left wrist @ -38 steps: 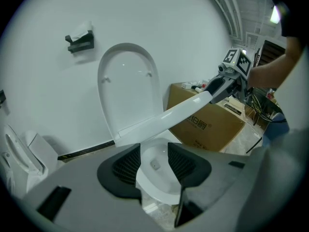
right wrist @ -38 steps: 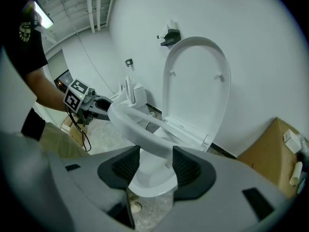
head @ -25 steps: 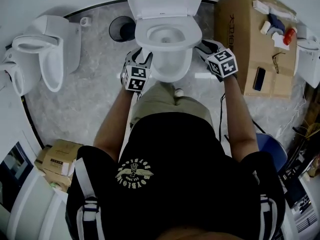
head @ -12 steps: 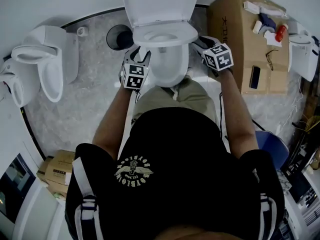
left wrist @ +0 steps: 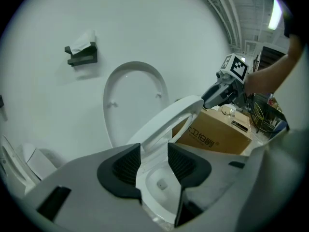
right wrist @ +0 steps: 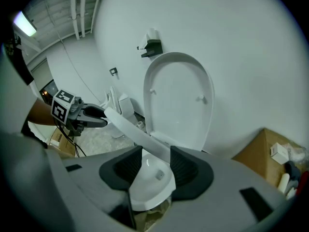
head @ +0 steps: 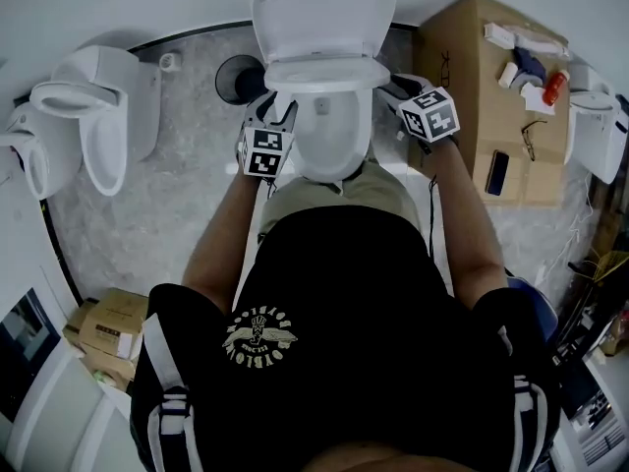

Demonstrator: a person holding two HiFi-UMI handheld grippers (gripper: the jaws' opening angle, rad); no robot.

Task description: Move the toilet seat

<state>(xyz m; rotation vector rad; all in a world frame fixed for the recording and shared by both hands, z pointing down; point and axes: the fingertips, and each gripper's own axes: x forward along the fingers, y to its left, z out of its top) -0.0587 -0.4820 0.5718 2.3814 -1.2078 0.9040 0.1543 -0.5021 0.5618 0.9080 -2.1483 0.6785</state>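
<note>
The left gripper (head: 281,107) and right gripper (head: 387,88) clamp opposite sides of the toilet seat (head: 326,74), holding it half-raised without twisting.

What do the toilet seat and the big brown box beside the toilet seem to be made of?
Toilet seat: probably hard plastic, smooth and slightly glossy white; it is thin and evenly moulded. Box: cardboard, matt brown, with sharp folded edges and print on its side.
</note>
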